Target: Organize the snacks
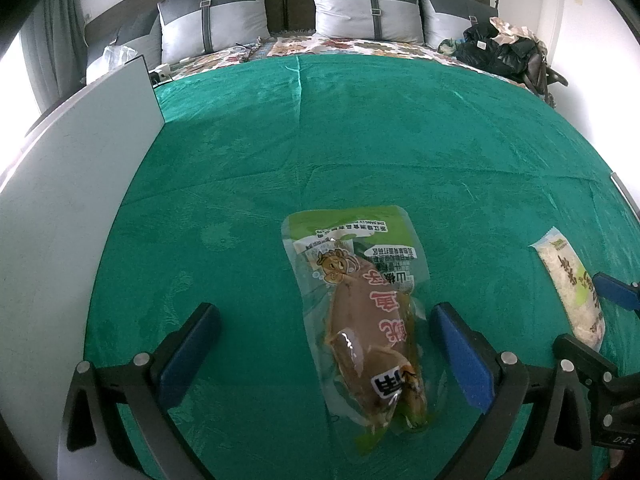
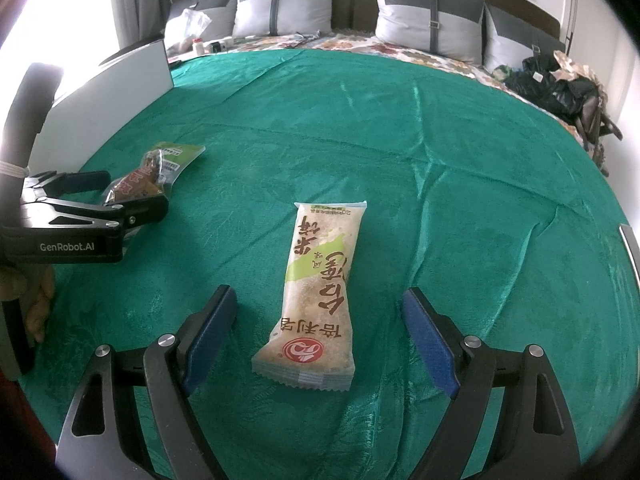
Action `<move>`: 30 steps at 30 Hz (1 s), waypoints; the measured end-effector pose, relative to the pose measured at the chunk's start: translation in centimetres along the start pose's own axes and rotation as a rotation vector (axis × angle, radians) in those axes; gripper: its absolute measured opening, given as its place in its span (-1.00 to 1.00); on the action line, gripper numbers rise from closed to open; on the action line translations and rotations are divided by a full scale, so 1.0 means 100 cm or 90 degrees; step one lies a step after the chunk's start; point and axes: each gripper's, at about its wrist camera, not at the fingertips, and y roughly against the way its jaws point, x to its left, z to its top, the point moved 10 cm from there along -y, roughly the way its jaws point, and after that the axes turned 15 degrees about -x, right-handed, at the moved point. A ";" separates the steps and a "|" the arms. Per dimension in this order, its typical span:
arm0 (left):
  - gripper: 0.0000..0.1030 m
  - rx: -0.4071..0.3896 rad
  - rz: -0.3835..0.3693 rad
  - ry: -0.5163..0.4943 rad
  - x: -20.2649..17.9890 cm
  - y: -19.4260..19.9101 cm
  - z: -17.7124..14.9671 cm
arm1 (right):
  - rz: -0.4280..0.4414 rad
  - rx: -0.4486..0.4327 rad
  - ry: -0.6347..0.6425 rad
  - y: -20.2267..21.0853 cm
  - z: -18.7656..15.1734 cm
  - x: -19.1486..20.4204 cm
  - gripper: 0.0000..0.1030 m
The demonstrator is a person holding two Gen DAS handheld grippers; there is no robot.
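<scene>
Rice cracker pack (image 2: 316,300) lies lengthwise, pointing away

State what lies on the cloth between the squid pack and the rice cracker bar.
Only bare green cloth lies between the squid pack and the rice cracker bar, as the right wrist view shows.

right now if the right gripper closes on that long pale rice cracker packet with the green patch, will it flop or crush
The long pale rice cracker packet looks filled and flat, so probably fairly stiff and light. Its glossy film may slip between the right gripper pads. A hard squeeze could likely crack the contents.
</scene>
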 end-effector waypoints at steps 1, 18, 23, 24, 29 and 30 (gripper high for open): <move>1.00 0.000 0.000 0.000 0.000 0.000 0.000 | 0.000 0.000 0.000 0.000 0.000 0.000 0.68; 0.24 0.114 -0.054 -0.048 -0.009 0.009 -0.002 | 0.072 0.172 -0.032 -0.010 0.016 0.007 0.56; -0.25 0.097 -0.074 0.022 0.008 0.035 -0.001 | 0.036 0.202 -0.007 -0.009 0.011 0.019 -0.56; -0.30 0.096 -0.083 0.068 0.014 0.043 -0.001 | 0.043 0.198 -0.019 -0.004 0.011 0.020 -0.56; -0.46 0.066 -0.129 0.200 0.023 0.084 0.001 | 0.072 0.148 -0.077 0.027 0.033 0.027 -0.56; -0.46 0.053 -0.134 0.207 0.025 0.095 0.004 | 0.079 0.134 -0.084 0.033 0.041 0.032 -0.56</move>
